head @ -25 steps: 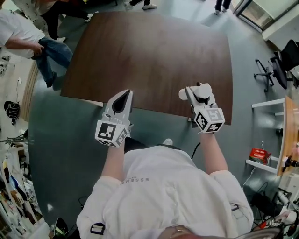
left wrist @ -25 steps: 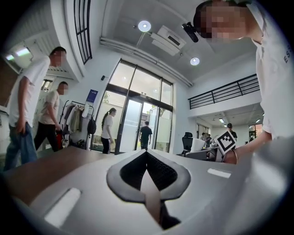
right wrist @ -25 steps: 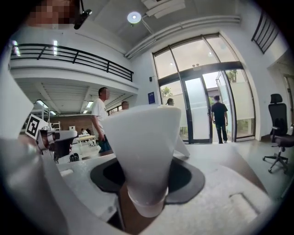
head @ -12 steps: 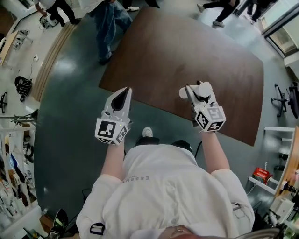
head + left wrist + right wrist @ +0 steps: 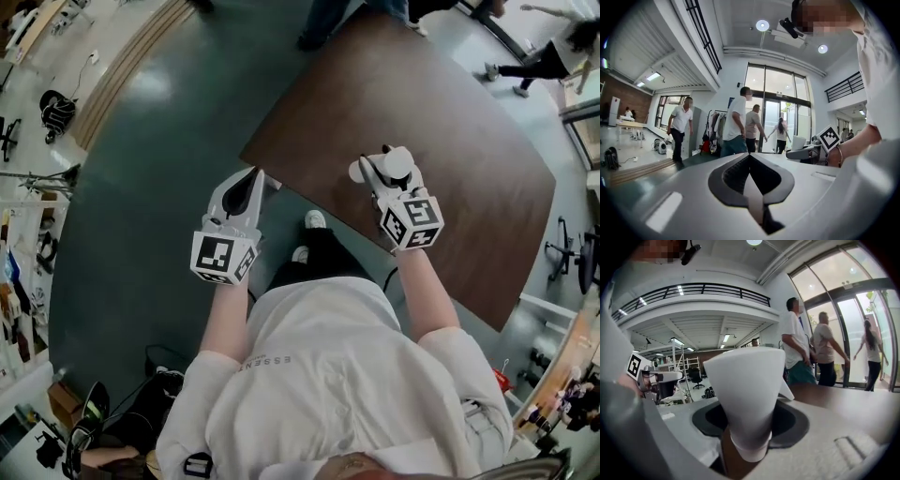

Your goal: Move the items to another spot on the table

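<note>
In the head view a bare brown table [image 5: 450, 112] runs off to the upper right. My right gripper [image 5: 380, 174] hangs over its near edge, shut on a white paper cup [image 5: 396, 163]. In the right gripper view the cup [image 5: 747, 390] fills the space between the jaws, narrow base toward the camera, with the table [image 5: 855, 399] behind it. My left gripper [image 5: 252, 178] is held over the grey floor, left of the table's near corner. In the left gripper view its jaws [image 5: 749, 157] meet at the tips with nothing between them.
People's legs [image 5: 323, 19] show at the table's far end, and more people [image 5: 740, 122] walk by glass doors. Bags and gear [image 5: 52, 103] lie on the floor at left. An office chair [image 5: 586, 258] stands at the right edge.
The view has swung round: the table now lies to the upper right and more floor shows at left. Both grippers keep the same pose, the cup still held in the right one.
</note>
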Action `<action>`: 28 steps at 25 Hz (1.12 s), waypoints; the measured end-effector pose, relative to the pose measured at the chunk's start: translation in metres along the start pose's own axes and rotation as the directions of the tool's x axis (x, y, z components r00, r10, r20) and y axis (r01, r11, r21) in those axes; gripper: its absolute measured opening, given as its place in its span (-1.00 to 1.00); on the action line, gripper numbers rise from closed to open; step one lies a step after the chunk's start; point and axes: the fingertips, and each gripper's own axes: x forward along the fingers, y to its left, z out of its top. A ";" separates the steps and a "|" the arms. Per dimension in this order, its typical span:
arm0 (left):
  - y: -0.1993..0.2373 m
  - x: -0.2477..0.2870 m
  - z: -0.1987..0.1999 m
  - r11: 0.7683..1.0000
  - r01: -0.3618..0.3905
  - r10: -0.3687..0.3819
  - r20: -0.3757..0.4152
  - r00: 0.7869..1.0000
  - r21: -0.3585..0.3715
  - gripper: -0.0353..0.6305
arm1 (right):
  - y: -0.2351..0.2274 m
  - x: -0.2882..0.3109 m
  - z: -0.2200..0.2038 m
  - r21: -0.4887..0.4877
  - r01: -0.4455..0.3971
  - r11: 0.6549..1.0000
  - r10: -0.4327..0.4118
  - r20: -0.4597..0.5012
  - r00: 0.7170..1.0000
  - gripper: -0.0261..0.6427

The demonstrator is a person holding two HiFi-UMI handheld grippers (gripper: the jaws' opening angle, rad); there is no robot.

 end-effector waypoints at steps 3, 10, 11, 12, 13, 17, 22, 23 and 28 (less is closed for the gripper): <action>0.021 0.000 -0.007 0.999 -0.038 0.038 -0.013 0.999 -0.007 -0.86 | 0.011 0.036 0.000 -0.035 -0.039 0.999 0.038 -0.020 0.999 -0.28; 0.062 0.006 -0.018 0.997 -0.073 0.072 -0.038 0.997 -0.016 -0.86 | 0.036 0.104 -0.005 -0.114 -0.097 0.989 0.093 -0.040 0.995 -0.28; 0.067 0.009 -0.021 0.998 -0.067 0.066 -0.048 0.997 -0.020 -0.86 | 0.039 0.111 -0.006 -0.113 -0.099 0.989 0.094 -0.042 0.995 -0.28; 0.072 0.013 -0.025 0.998 -0.062 0.060 -0.059 0.996 -0.025 -0.86 | 0.042 0.117 -0.008 -0.109 -0.099 0.989 0.095 -0.045 0.994 -0.28; 0.077 0.018 -0.028 0.998 -0.055 0.053 -0.069 0.996 -0.031 -0.86 | 0.043 0.124 -0.011 -0.103 -0.099 0.990 0.094 -0.049 0.994 -0.28; 0.090 0.047 -0.036 1.000 -0.008 0.005 -0.093 0.996 -0.025 -0.86 | 0.034 0.149 -0.021 -0.076 -0.078 0.994 0.073 -0.059 0.996 -0.28; 0.110 0.072 -0.037 1.000 0.022 -0.023 -0.111 0.994 -0.012 -0.86 | 0.021 0.168 -0.032 -0.071 -0.035 0.997 0.029 -0.078 0.997 -0.28; 0.116 0.077 -0.036 1.000 0.023 -0.025 -0.113 0.993 -0.015 -0.86 | 0.019 0.173 -0.032 -0.080 -0.030 0.996 0.023 -0.082 0.996 -0.28; 0.126 0.093 -0.043 0.997 0.069 -0.071 -0.148 0.986 -0.015 -0.86 | 0.013 0.190 -0.039 -0.074 0.002 0.997 -0.009 -0.101 0.995 -0.28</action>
